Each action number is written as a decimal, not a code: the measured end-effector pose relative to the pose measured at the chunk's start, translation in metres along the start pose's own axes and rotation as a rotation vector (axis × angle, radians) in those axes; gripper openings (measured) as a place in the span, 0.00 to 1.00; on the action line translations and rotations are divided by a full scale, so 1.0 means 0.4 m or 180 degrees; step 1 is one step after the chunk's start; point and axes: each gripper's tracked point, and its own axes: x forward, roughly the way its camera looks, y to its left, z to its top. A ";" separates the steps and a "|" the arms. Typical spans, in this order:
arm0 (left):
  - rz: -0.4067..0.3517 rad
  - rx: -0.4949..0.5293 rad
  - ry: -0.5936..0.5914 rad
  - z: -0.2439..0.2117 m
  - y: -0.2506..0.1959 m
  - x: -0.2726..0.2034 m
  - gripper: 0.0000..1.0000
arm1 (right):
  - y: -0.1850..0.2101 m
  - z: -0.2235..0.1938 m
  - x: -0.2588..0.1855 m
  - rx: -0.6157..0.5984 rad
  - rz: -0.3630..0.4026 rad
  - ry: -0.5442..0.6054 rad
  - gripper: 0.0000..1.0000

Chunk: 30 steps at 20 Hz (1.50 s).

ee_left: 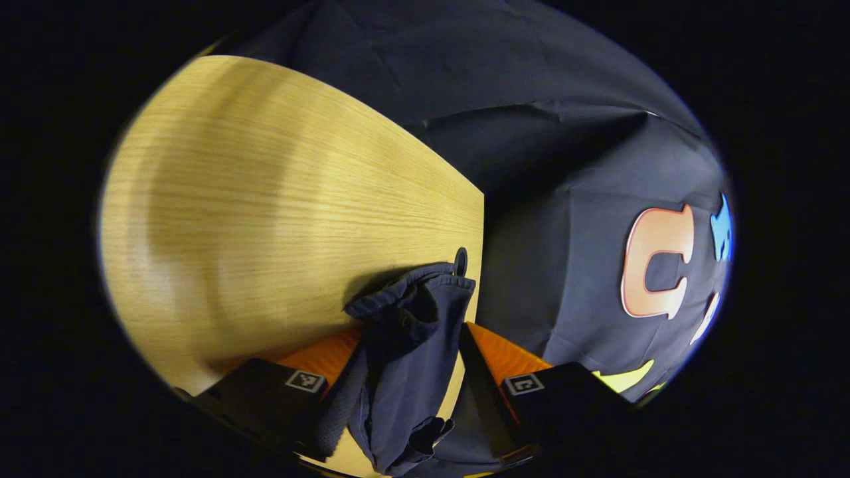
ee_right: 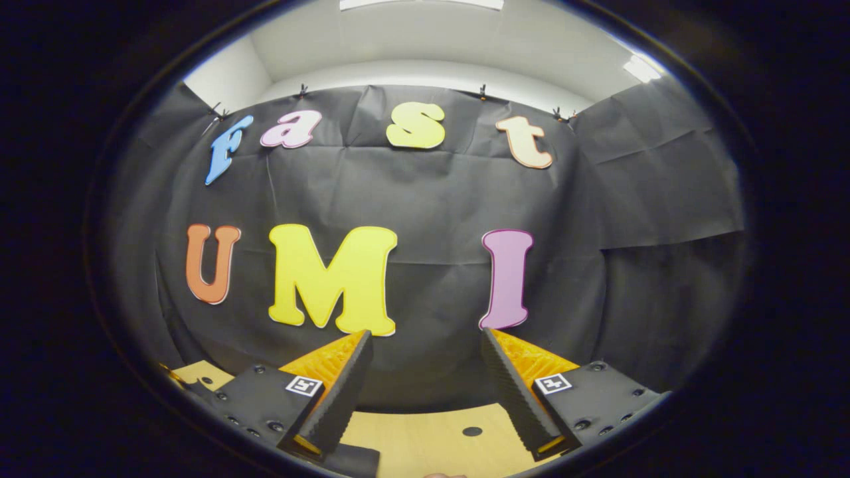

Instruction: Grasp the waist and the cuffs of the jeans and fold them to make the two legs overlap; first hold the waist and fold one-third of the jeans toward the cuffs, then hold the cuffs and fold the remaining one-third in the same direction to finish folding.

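Your left claw (ee_left: 412, 352) pinches a bunched fold of the jeans (ee_left: 405, 345) at lower centre, over the bench (ee_left: 265, 199) — your right claw (ee_right: 425, 392) gapes wide, holding nothing.

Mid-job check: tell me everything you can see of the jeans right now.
In the left gripper view the jeans are dark navy cloth, bunched and hanging in folds between the left gripper's orange-and-black fingers. A stitched hem or band edge curls across the top of the bunch. The jaws stand apart around it, and whether both fingers press on it is unclear. Beyond it lie the pale wooden table and its edge.
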 end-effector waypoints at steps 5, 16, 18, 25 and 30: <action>0.0046 -0.0151 0.0014 0.002 0.031 0.012 0.09 | -0.032 -0.001 -0.013 0.0060 -0.0077 0.0030 0.96; -0.0056 0.0884 -0.0054 -0.050 -0.101 -0.073 0.05 | -0.057 -0.005 -0.040 0.0065 -0.0074 0.0076 0.96; -0.0151 0.1208 -0.0052 -0.087 -0.161 -0.095 0.05 | -0.062 -0.008 -0.046 0.0059 -0.0071 0.0083 0.96; -0.0534 0.1990 -0.0050 -0.251 -0.338 -0.151 0.05 | -0.077 0.001 -0.082 -0.0008 -0.0074 0.0093 0.96; -0.0810 0.2493 0.0069 -0.423 -0.422 -0.186 0.05 | -0.093 -0.006 -0.104 -0.0058 -0.0070 0.0115 0.96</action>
